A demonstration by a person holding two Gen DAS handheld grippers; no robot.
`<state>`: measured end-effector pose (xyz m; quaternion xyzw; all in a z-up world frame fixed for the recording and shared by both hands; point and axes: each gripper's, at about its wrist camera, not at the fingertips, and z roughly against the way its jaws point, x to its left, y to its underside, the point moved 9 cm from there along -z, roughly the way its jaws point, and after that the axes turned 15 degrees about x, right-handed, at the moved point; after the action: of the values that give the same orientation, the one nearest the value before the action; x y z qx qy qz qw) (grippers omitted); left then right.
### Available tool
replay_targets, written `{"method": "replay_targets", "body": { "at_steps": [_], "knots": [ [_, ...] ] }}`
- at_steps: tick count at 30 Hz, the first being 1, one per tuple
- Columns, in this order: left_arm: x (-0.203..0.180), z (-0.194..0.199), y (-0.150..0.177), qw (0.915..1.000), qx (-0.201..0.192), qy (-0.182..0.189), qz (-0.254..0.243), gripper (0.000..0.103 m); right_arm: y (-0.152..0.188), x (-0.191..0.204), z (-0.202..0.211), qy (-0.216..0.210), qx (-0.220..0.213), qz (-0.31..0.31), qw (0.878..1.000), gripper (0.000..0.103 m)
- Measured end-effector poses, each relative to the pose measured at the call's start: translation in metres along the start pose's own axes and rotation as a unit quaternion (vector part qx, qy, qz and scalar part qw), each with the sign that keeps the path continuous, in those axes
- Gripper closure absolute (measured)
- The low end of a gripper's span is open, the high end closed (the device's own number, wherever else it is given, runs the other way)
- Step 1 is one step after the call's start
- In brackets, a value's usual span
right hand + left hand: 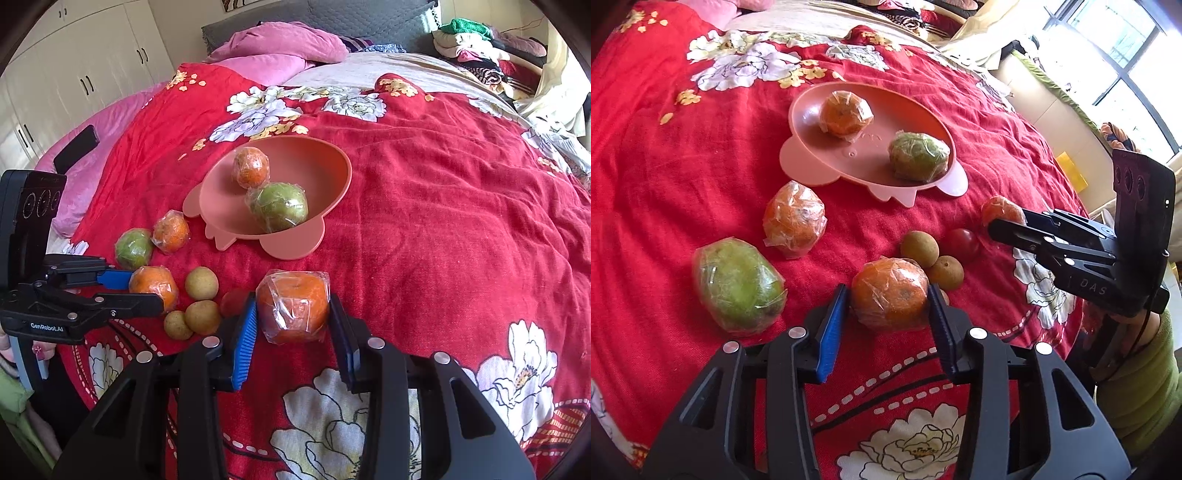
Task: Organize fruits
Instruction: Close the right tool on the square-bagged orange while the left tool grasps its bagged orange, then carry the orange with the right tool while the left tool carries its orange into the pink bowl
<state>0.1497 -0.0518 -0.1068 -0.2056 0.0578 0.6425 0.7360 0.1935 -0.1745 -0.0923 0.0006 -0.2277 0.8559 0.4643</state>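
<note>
A pink plate [812, 162] [295, 158] on the red floral bedspread holds a wrapped orange [846, 114] [251, 168] and a wrapped green fruit [919, 157] [279, 206]. My left gripper [888, 291] [146, 290] is shut on a wrapped orange [890, 299] [153, 284] lying on the cloth, its blue pads touching both sides. My right gripper [293, 295] [1001, 218] is shut on another wrapped orange [293, 306] [999, 206]. Loose nearby are a wrapped orange [794, 225] [171, 232], a wrapped green fruit [738, 284] [133, 248], small brown fruits [919, 249] [201, 282] and a small red fruit [964, 240] [234, 301].
Pink pillows [280, 44] and a grey headboard lie at the far end of the bed. A dark phone [75, 147] rests on the pink blanket at left. Piled clothes [476, 48] sit at the far right. A green sleeve [1141, 387] is behind the right gripper.
</note>
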Motion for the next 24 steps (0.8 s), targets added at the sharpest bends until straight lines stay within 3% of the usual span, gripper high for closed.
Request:
{"method": "replay_targets", "body": {
  "at_steps": [12,24],
  "knots": [
    [0.011,0.027,-0.012,0.9994,-0.029,-0.015,0.01,0.068,-0.011,-0.009,0.016,0.009,-0.017,-0.005,1.0,0.067],
    [0.02,0.036,-0.047,0.9986,-0.044,-0.024,0.013,0.068,-0.044,-0.008,0.028,0.017,-0.034,0.008,0.999,0.067]
  ]
}}
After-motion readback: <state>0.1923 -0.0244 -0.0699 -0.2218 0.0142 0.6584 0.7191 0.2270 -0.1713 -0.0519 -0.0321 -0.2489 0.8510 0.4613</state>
